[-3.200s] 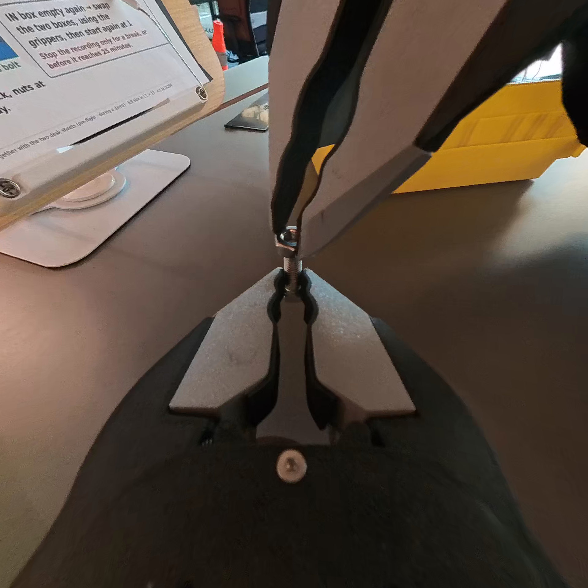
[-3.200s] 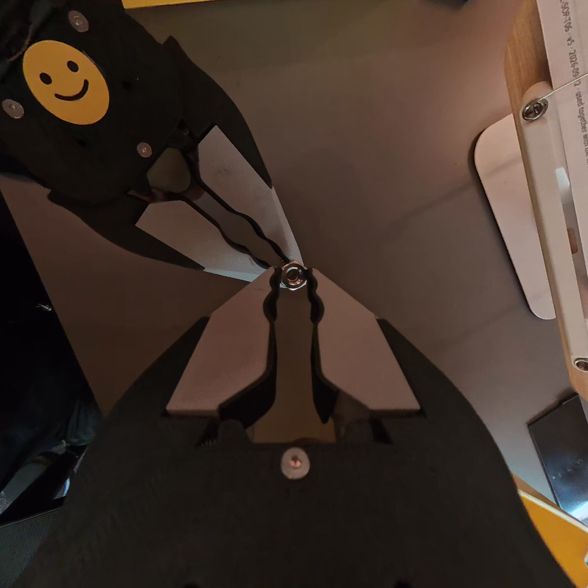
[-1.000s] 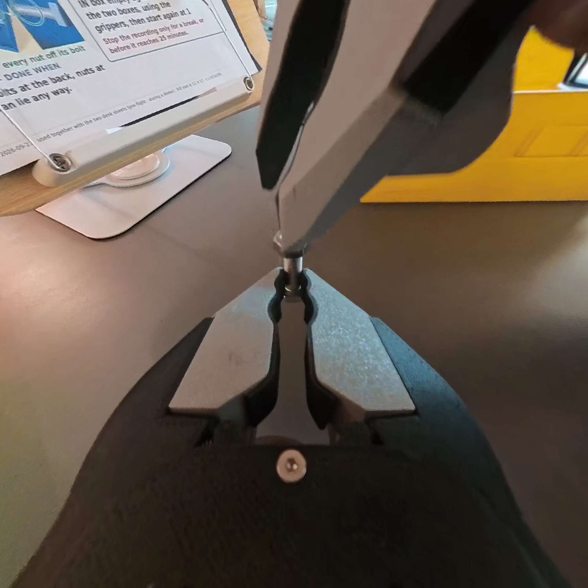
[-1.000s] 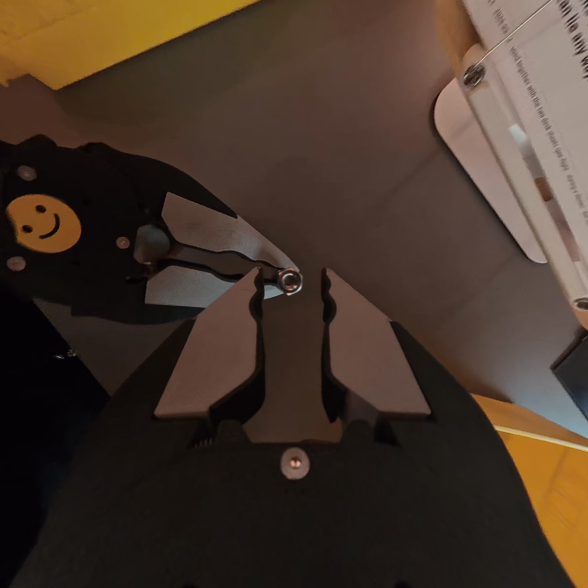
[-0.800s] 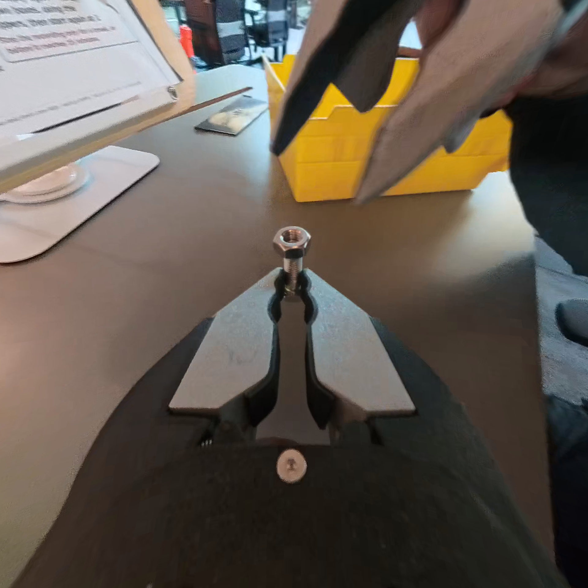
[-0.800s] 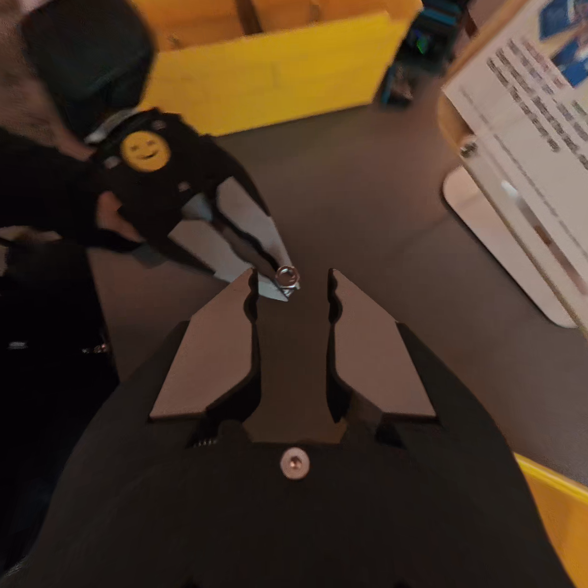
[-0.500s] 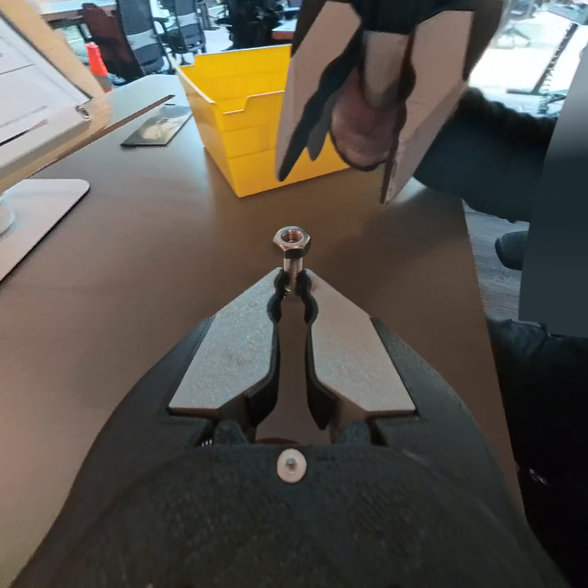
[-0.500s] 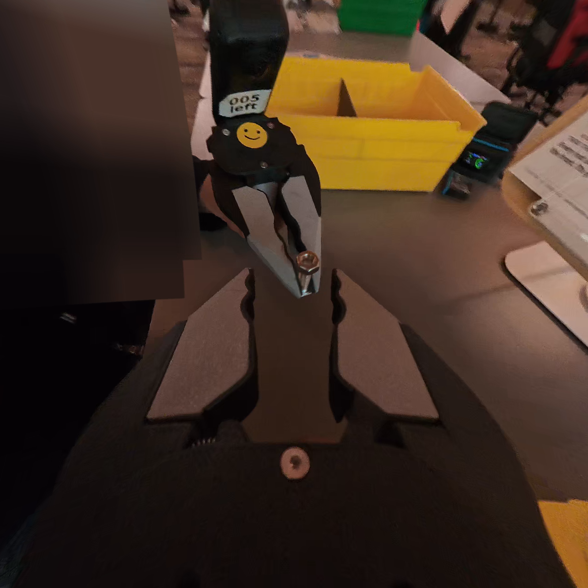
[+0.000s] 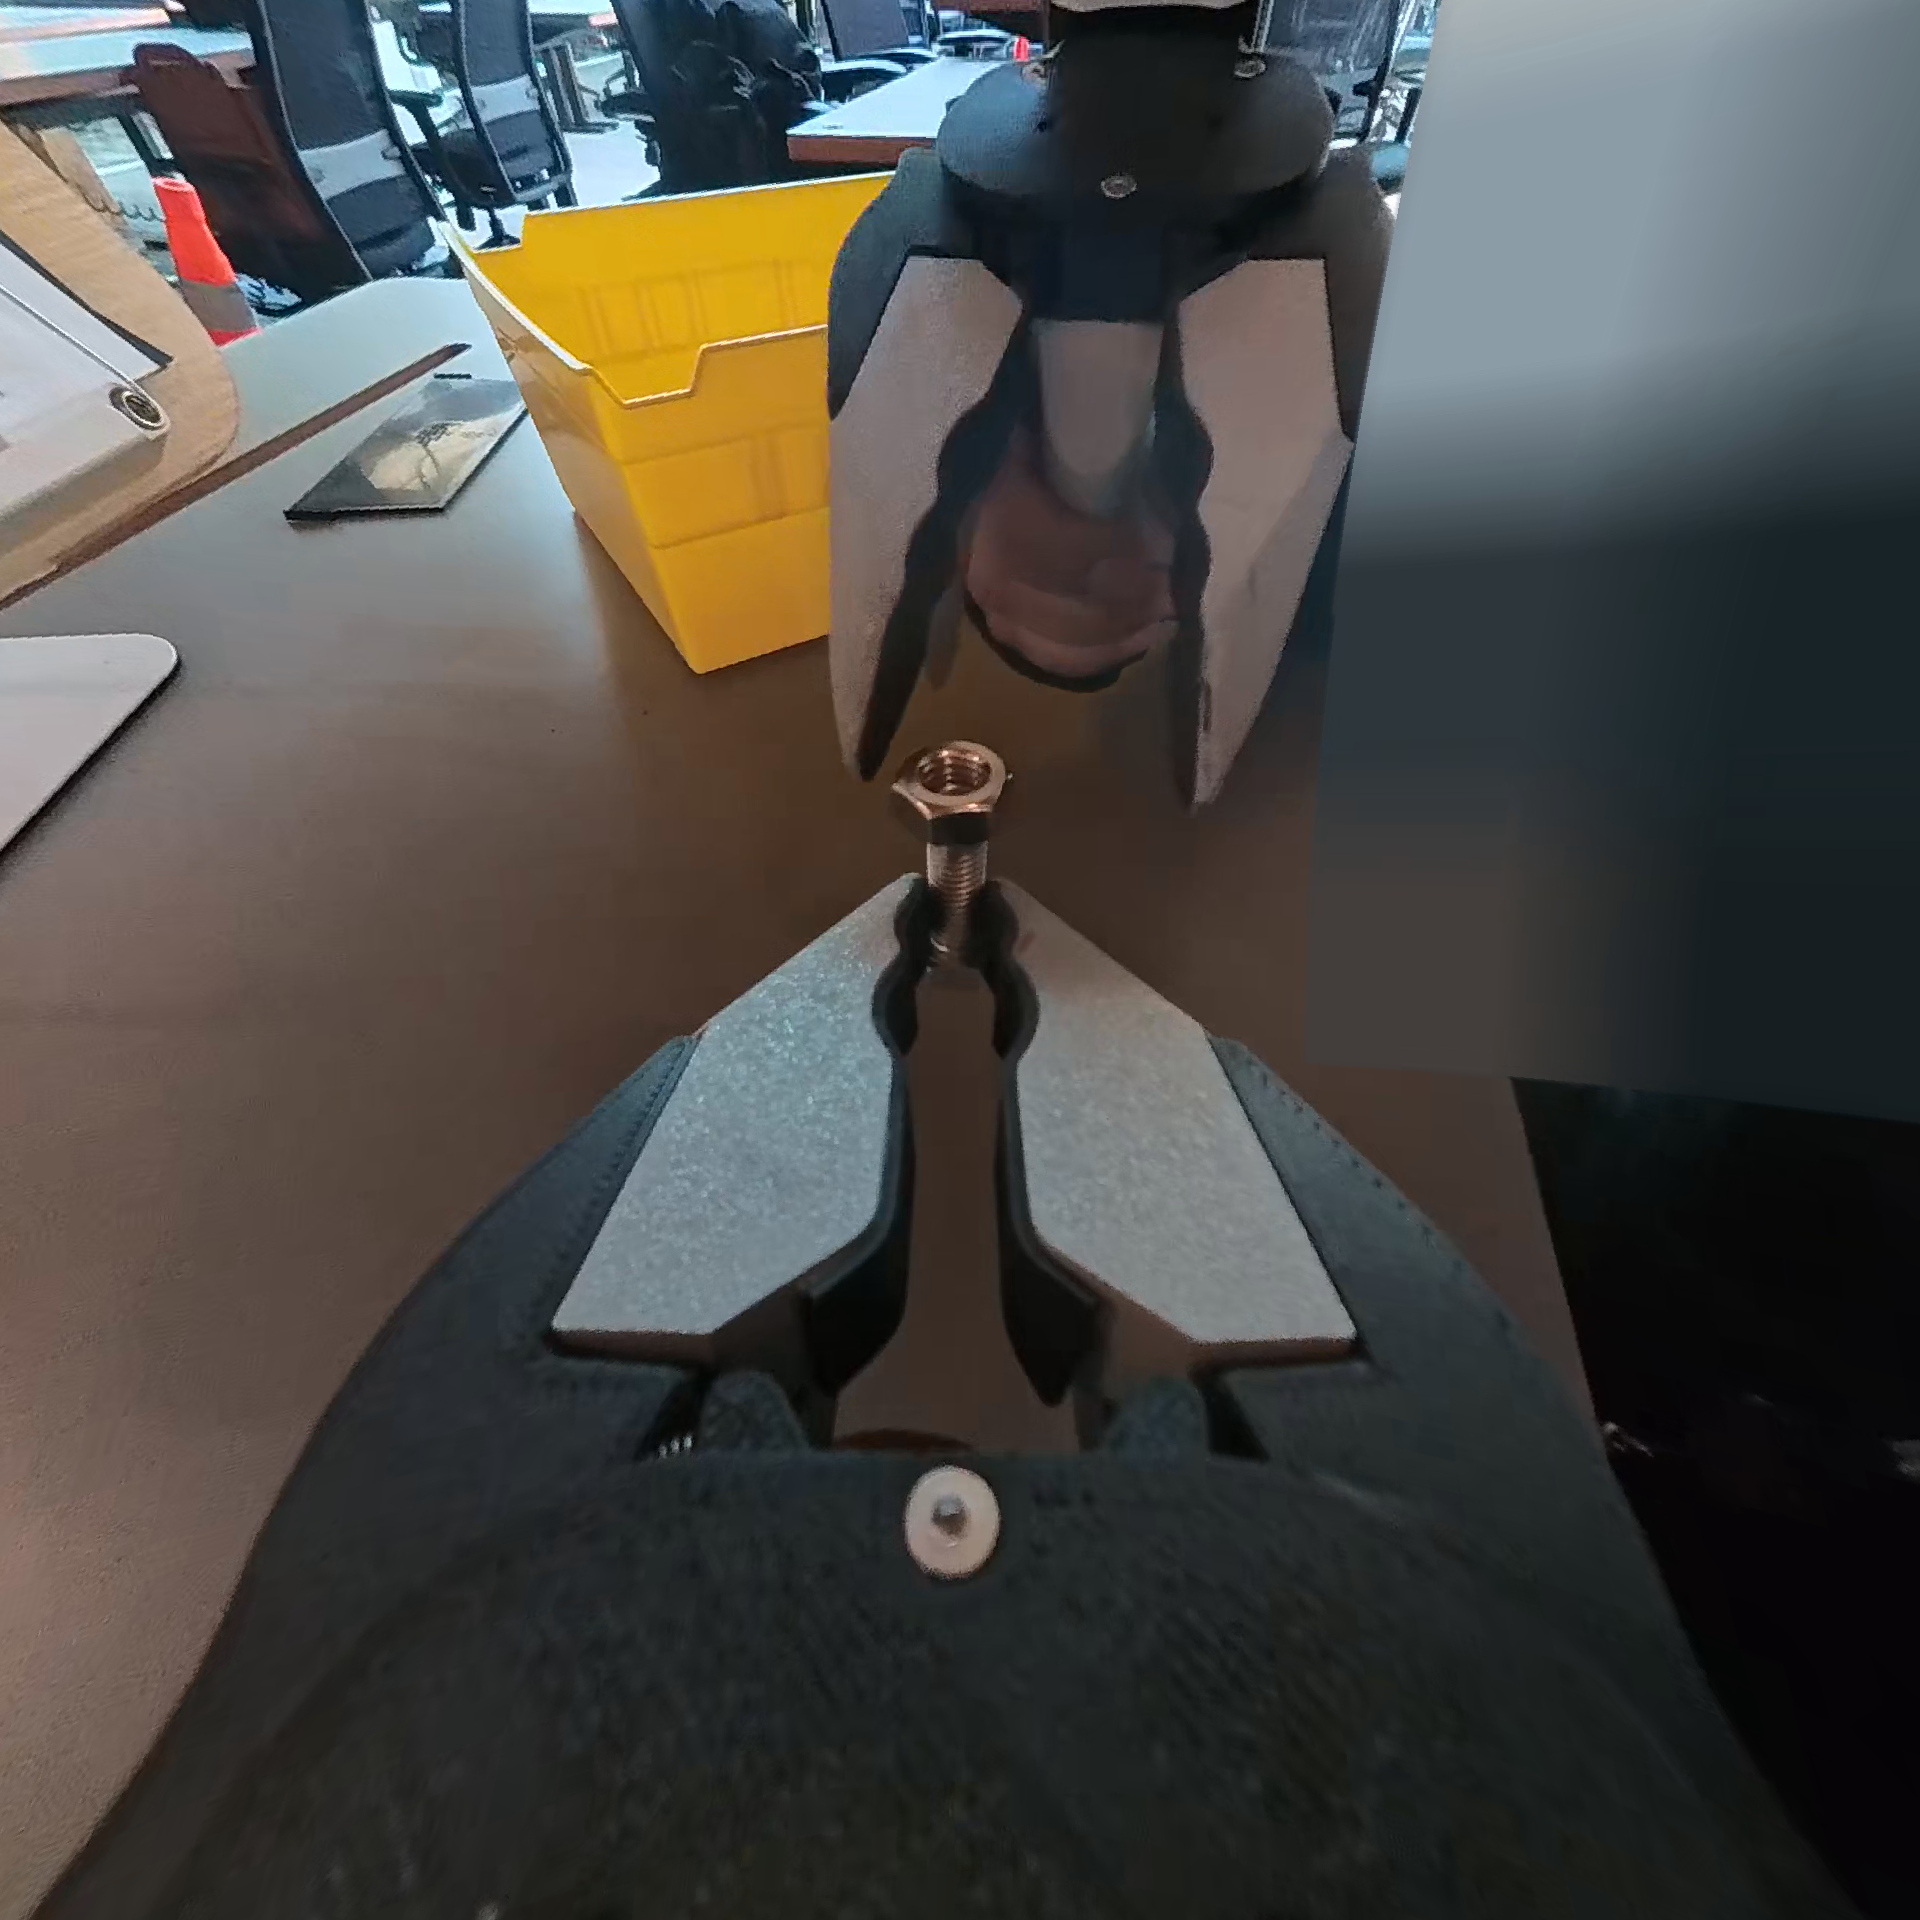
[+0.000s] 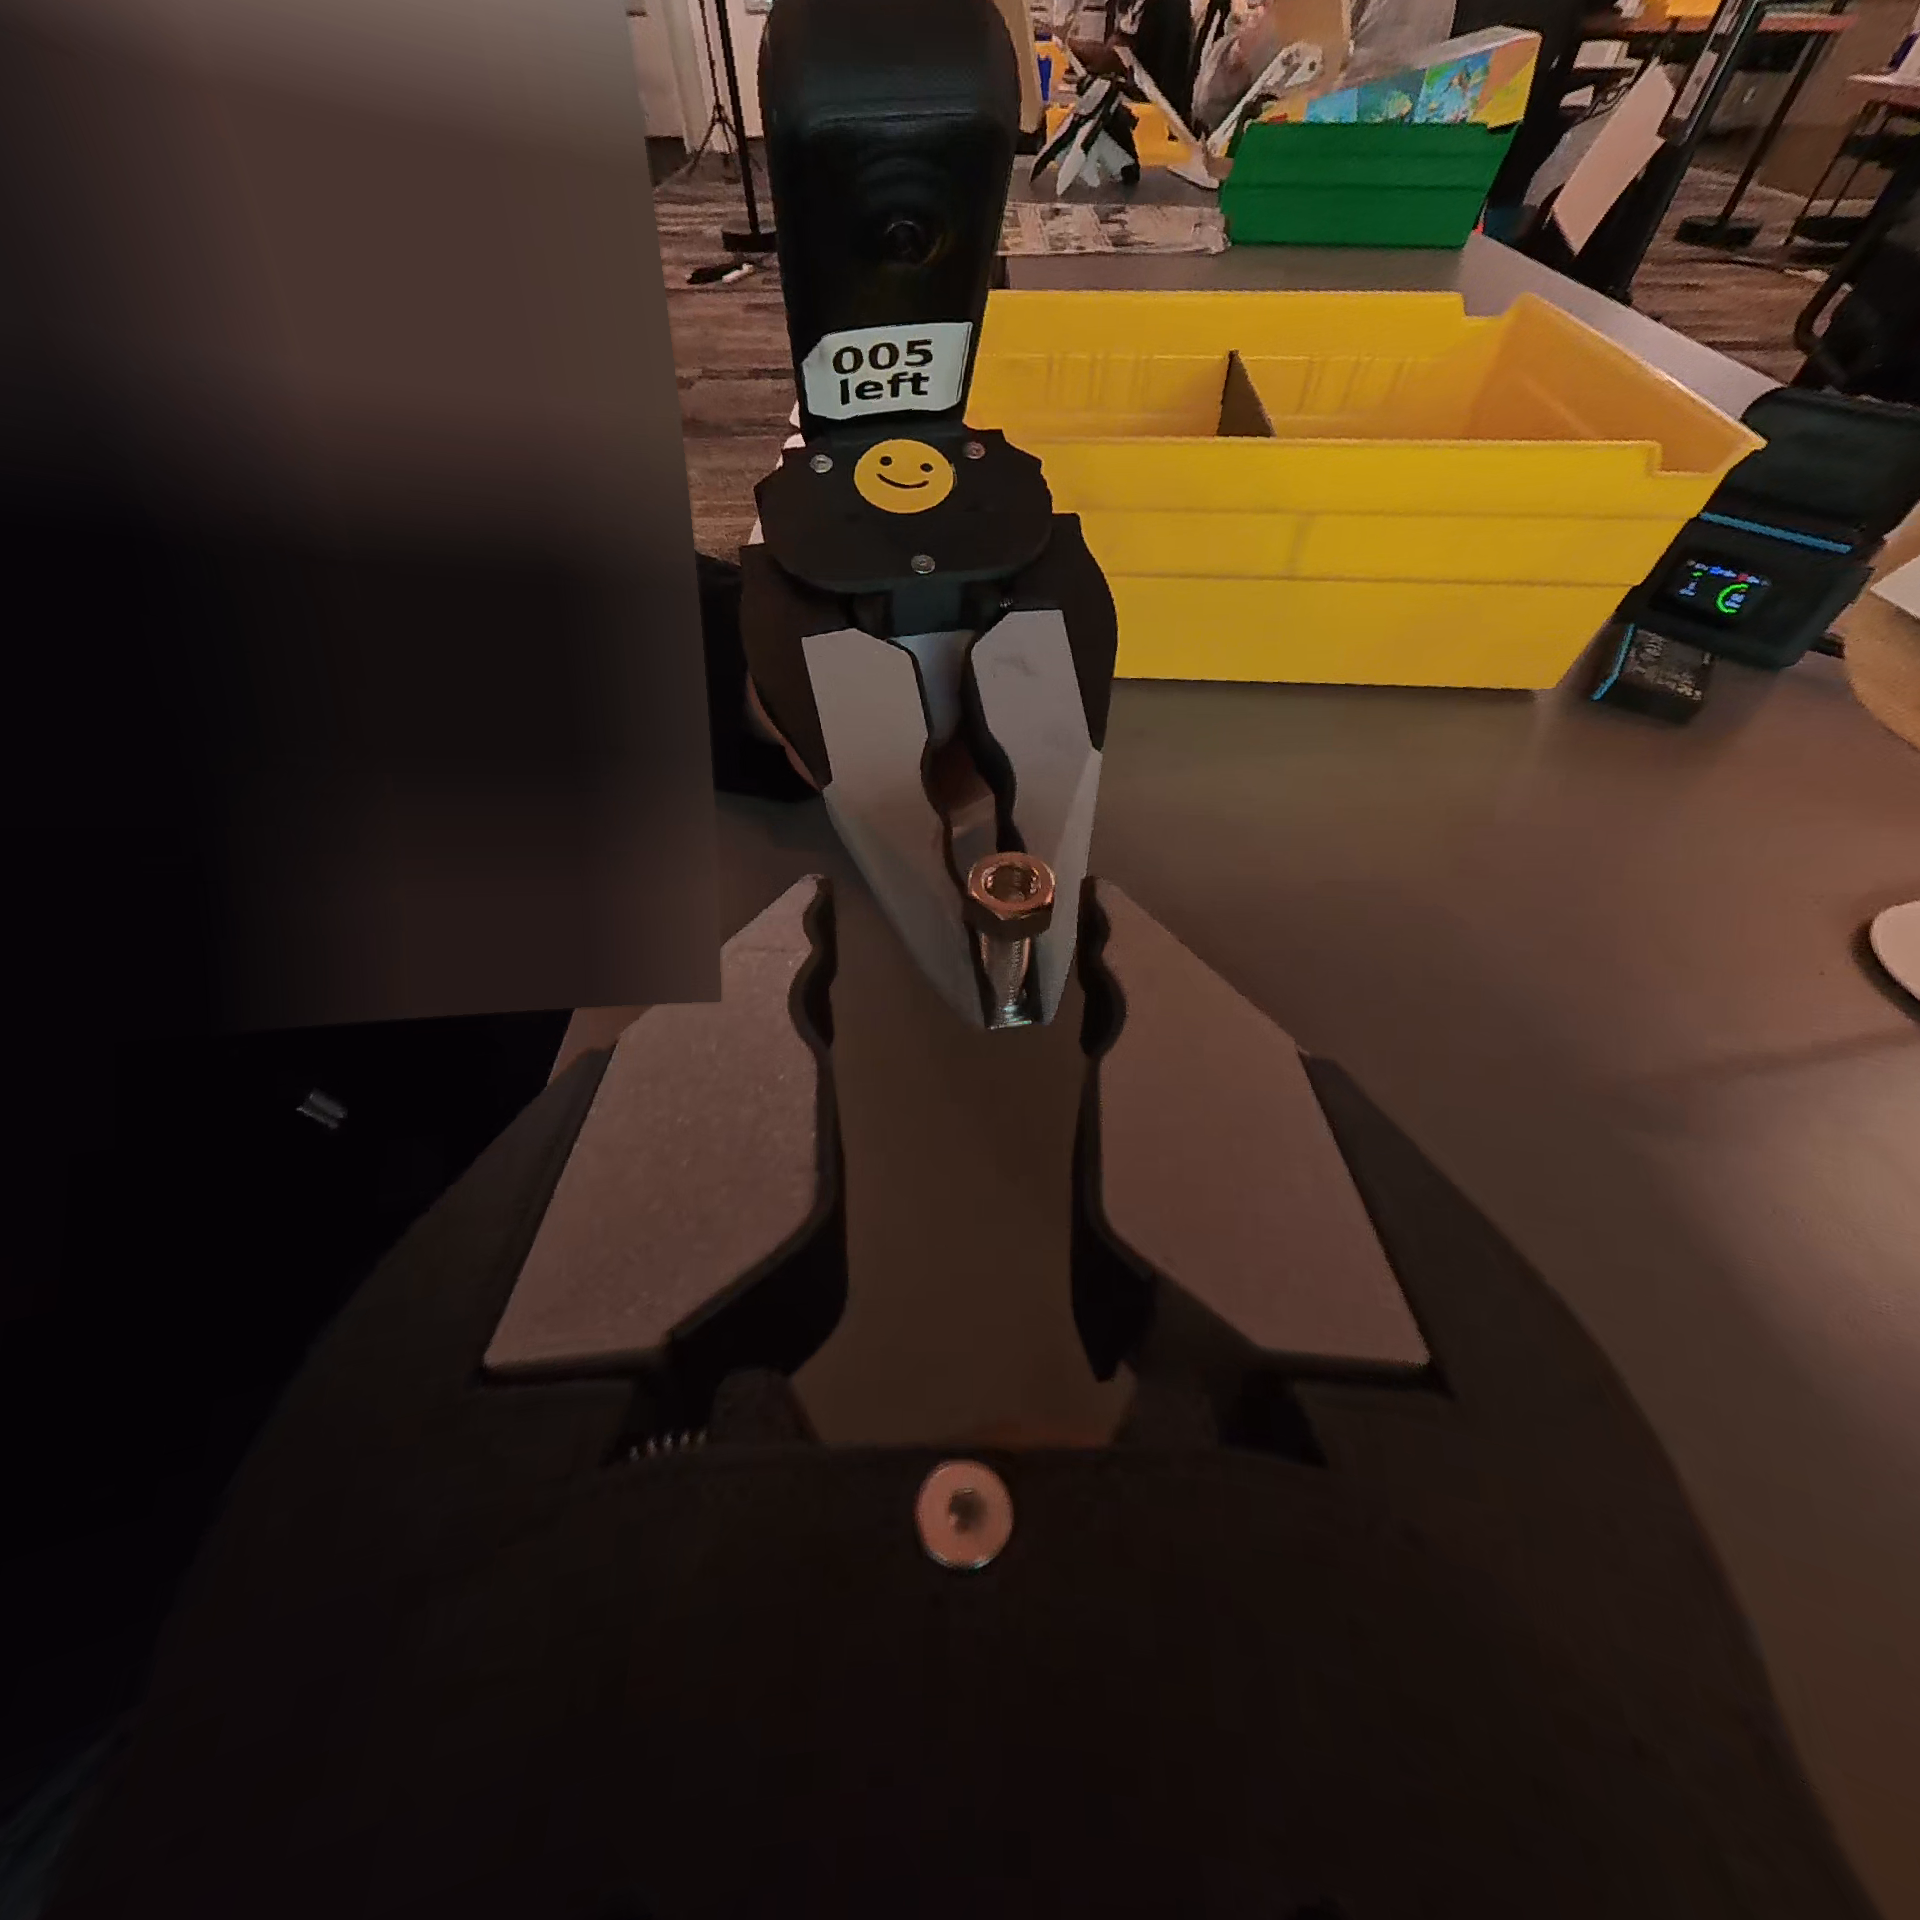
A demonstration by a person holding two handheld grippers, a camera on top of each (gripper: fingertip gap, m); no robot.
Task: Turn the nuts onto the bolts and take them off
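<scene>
My left gripper (image 9: 954, 909) is shut on the threaded shaft of a steel bolt (image 9: 951, 878). A hex nut (image 9: 949, 792) sits on the bolt's far end, its hole facing out. My right gripper (image 9: 1029, 784) faces it, open and empty, with one fingertip (image 9: 868, 764) just beside the nut. In the right wrist view the nut (image 10: 1010, 891) and bolt (image 10: 1006, 971) stick out of the left gripper (image 10: 1013, 1018). There the nut lies between the tips of my open right gripper (image 10: 956, 904), closer to the right fingertip (image 10: 1101, 904), untouched.
A yellow bin (image 9: 707, 416) stands behind on the dark table (image 9: 364, 883); it shows with a divider in the right wrist view (image 10: 1351, 520). A black card (image 9: 410, 462), a document stand (image 9: 73, 416) with a white base (image 9: 62, 717), and a small black device with a screen (image 10: 1714, 603) lie nearby. My two grippers' fingertips are within a few centimetres of each other.
Both views swung up from the table top to level. The right gripper drew back from the nut, then came close again, staying open. The left gripper kept hold of the bolt.
</scene>
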